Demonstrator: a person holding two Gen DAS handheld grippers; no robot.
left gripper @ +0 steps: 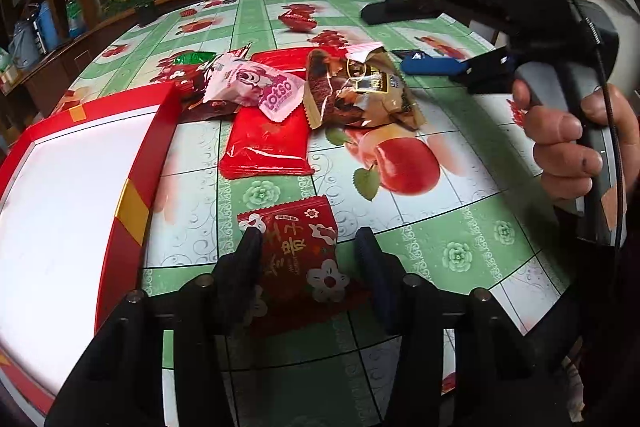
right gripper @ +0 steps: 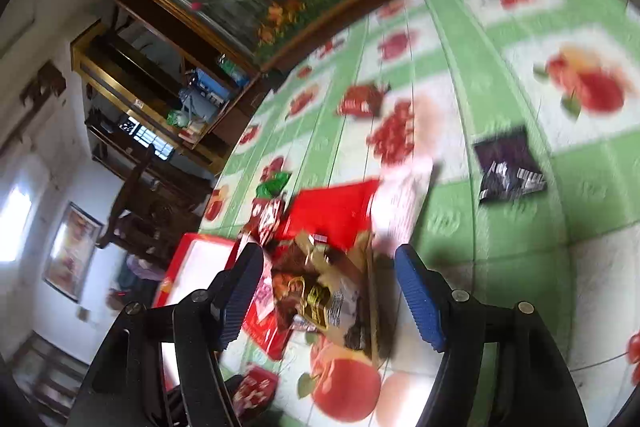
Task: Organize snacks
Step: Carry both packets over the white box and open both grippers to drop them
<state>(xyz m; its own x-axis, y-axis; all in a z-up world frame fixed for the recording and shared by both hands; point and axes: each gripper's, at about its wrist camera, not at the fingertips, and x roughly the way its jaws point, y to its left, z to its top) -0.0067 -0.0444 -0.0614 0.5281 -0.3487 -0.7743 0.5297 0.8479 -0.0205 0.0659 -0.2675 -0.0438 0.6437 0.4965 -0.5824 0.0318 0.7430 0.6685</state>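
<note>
Two handheld grippers hover over a bench (left gripper: 460,227) covered in a green fruit-print cloth, where snack packets lie scattered. Left gripper (left gripper: 308,239): its jaws stand open around a small red packet with white flowers (left gripper: 298,247), which lies flat between them, its long axis running straight away from the jaws; one finger overlaps the packet's left edge, though whether it presses cannot be told. A red-rimmed white tray (left gripper: 136,155) sits just left of these jaws. Right gripper (right gripper: 330,291): jaws wide open, holding nothing, tilted down with a crumpled brown-and-gold packet (right gripper: 324,291) between and just beyond them, apparently untouched. By my judgement the left hand is nearer both its packet and the tray
</note>
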